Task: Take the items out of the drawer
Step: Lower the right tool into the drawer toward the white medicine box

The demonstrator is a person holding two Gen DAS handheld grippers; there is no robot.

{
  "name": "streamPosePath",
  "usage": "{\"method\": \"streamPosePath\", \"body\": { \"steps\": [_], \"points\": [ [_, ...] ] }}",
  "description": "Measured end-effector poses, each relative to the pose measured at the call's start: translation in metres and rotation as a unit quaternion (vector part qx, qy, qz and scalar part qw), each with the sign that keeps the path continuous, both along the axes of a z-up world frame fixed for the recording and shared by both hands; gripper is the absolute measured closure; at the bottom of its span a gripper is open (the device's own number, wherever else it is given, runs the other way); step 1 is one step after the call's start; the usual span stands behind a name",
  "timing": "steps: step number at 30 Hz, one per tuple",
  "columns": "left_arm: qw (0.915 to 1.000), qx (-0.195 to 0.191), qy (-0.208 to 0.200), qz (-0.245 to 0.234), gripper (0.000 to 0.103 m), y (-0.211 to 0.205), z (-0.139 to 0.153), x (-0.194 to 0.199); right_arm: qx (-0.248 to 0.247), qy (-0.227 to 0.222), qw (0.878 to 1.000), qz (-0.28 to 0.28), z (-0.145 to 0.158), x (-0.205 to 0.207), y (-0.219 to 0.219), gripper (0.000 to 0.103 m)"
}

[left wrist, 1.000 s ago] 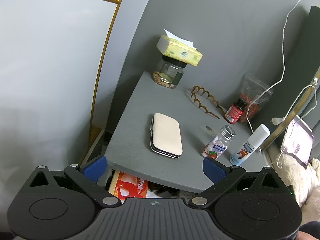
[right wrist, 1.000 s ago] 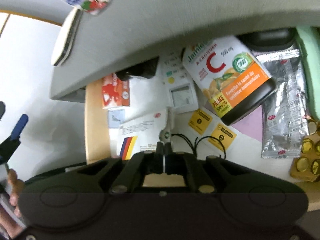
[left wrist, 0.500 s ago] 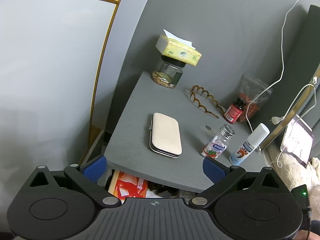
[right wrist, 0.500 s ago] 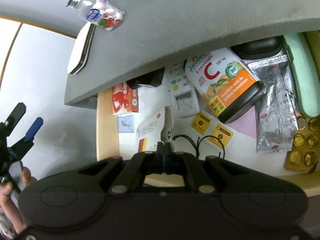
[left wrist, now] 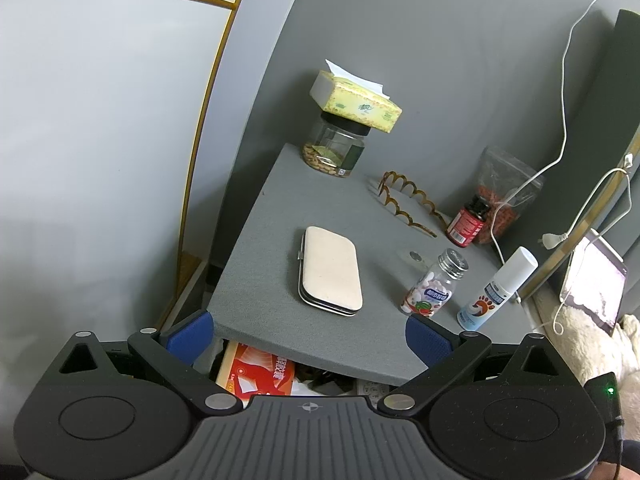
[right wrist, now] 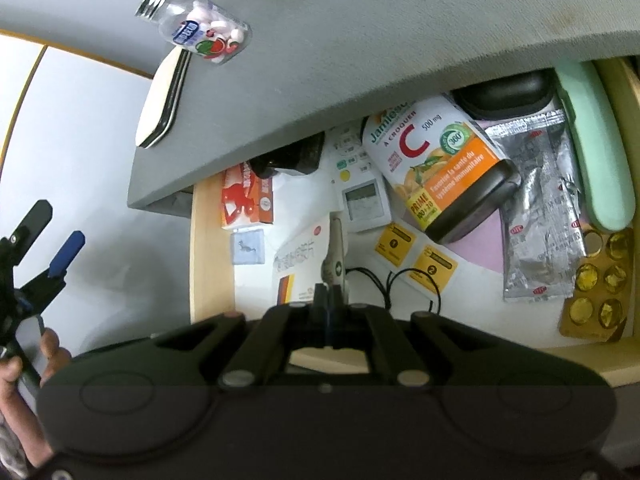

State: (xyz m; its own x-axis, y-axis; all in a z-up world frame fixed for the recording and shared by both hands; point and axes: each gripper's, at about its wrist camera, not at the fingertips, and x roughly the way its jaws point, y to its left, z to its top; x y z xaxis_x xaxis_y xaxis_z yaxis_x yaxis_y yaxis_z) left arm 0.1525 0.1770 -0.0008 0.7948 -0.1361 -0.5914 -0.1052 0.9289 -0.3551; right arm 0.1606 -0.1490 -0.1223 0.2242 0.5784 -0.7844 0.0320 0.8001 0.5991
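The grey desk (left wrist: 280, 240) is overhanging the open drawer (right wrist: 210, 248), which is lying crowded with items. The left claw (left wrist: 307, 330) is hanging released at the desk's front edge. The right claw (right wrist: 330, 300) is sitting clenched on a small metal nail clipper (right wrist: 335, 256) above the drawer's papers, beside the vitamin C bottle (right wrist: 436, 172).

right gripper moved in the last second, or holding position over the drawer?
Yes. The right gripper, shut on nail clippers, has pulled back from the drawer: the vitamin C bottle shrinks and more of the nightstand top shows.
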Motion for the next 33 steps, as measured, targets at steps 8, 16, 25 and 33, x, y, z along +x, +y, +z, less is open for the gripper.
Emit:
{"method": "streamPosePath", "body": {
  "steps": [8, 16, 25, 33],
  "points": [
    [1.0000, 0.001, 0.000, -0.001, 0.002, -0.001, 0.000, 0.000, 0.001, 0.000, 1.000, -0.001, 0.000, -0.001, -0.001, 0.103],
    [1.0000, 0.001, 0.000, -0.001, 0.002, -0.001, 0.000, 0.001, 0.001, -0.001, 1.000, 0.006, -0.006, 0.000, -0.006, 0.103],
    [1.0000, 0.002, 0.000, -0.003, 0.002, 0.000, 0.000, 0.001, 0.002, -0.002, 1.000, 0.000, -0.006, -0.006, -0.003, 0.103],
    [1.0000, 0.001, -0.001, -0.002, 0.002, 0.001, 0.000, 0.001, 0.002, -0.004, 1.000, -0.007, -0.006, -0.006, -0.001, 0.103]
  ]
}}
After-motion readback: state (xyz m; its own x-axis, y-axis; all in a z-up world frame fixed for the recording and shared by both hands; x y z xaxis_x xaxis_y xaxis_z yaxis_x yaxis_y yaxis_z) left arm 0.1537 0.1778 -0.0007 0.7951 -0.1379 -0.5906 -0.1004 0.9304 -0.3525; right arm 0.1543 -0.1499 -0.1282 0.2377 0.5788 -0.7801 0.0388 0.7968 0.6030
